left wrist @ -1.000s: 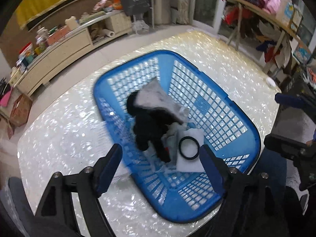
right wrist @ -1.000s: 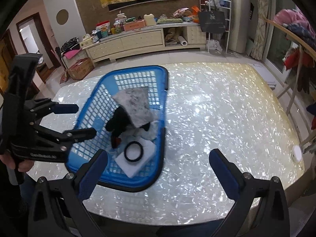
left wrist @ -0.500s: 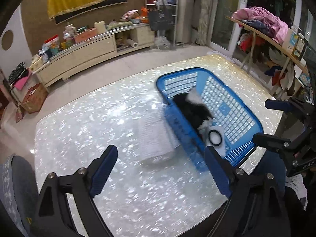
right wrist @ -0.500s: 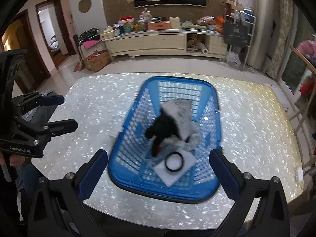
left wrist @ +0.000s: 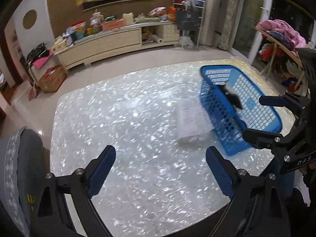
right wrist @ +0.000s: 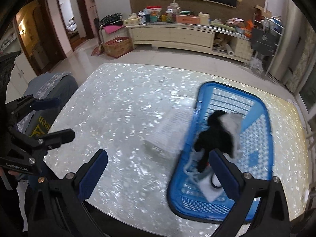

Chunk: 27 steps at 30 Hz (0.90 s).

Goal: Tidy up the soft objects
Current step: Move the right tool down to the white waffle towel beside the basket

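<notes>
Basket (right wrist: 254, 106) is where it all sits; blue, lattice-walled, on the shimmering counter (right wrist: 110, 90), at about four o'clock in the right wrist view and two o'clock in the left wrist view; inside lie the soft objects, a black fuzzy piece (right wrist: 215, 136) draped over a grey-white cloth (right wrist: 233, 121), and toward the near end a white pad (right wrist: 209, 189) with a black ring (right wrist: 214, 181) on it, half hidden behind a finger.

Step in hand, as I read it, is the approach; nothing has been picked yet; the right gripper (right wrist: 158, 171) hangs over the counter edge with fingers spread wide and nothing between them, one finger overlapping the near end of the basket; the left gripper (left wrist: 161, 168) is likewise spread and empty, aimed at bare counter with the basket off to its two o'clock.

Next move calls for swinging one gripper over the basket and dropping onto the black piece, which lies on top.

Around: a pale translucent patch (left wrist: 192, 118) lies just beside the basket's left wall, too blurred to name; a chair back (right wrist: 51, 86) at nine o'clock; a cluttered sideboard (right wrist: 177, 33) at twelve o'clock beyond the counter; a clothes pile (left wrist: 280, 29) on a rack at two o'clock. In the way: the basket walls, and the ring lying near the cloth.
</notes>
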Tool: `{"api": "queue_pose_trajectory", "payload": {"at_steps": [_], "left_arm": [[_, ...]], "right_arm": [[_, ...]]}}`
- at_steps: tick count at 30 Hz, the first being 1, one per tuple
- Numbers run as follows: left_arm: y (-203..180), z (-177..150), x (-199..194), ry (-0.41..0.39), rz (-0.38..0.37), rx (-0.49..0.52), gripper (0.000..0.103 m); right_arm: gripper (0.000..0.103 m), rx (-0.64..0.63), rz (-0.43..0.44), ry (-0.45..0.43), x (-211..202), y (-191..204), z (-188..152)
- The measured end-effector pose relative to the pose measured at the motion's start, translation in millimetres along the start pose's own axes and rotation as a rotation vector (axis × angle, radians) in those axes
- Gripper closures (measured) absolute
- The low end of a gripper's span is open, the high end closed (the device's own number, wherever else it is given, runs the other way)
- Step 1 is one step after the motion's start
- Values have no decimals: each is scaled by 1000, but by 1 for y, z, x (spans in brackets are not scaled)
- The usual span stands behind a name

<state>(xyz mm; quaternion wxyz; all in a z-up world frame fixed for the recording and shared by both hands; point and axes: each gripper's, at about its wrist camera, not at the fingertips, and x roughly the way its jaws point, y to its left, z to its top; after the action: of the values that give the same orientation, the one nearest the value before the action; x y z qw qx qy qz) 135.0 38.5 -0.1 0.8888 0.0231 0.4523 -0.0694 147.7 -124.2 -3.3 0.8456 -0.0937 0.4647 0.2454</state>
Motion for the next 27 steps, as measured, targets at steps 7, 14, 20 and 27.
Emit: {"api": "queue_pose_trajectory", "payload": {"at_steps": [7, 14, 20, 27], "left_arm": [[38, -19, 7, 12, 49, -60, 0], [75, -37, 25, 52, 50, -138, 0], [100, -47, 50, 91, 45, -192, 0], [116, -51, 81, 129, 44, -229, 0]], "right_arm": [[0, -58, 37, 34, 29, 32, 21], [0, -71, 45, 121, 84, 48, 31], [0, -49, -17, 209, 127, 43, 33], [0, 0, -107, 287, 170, 30, 33]]}}
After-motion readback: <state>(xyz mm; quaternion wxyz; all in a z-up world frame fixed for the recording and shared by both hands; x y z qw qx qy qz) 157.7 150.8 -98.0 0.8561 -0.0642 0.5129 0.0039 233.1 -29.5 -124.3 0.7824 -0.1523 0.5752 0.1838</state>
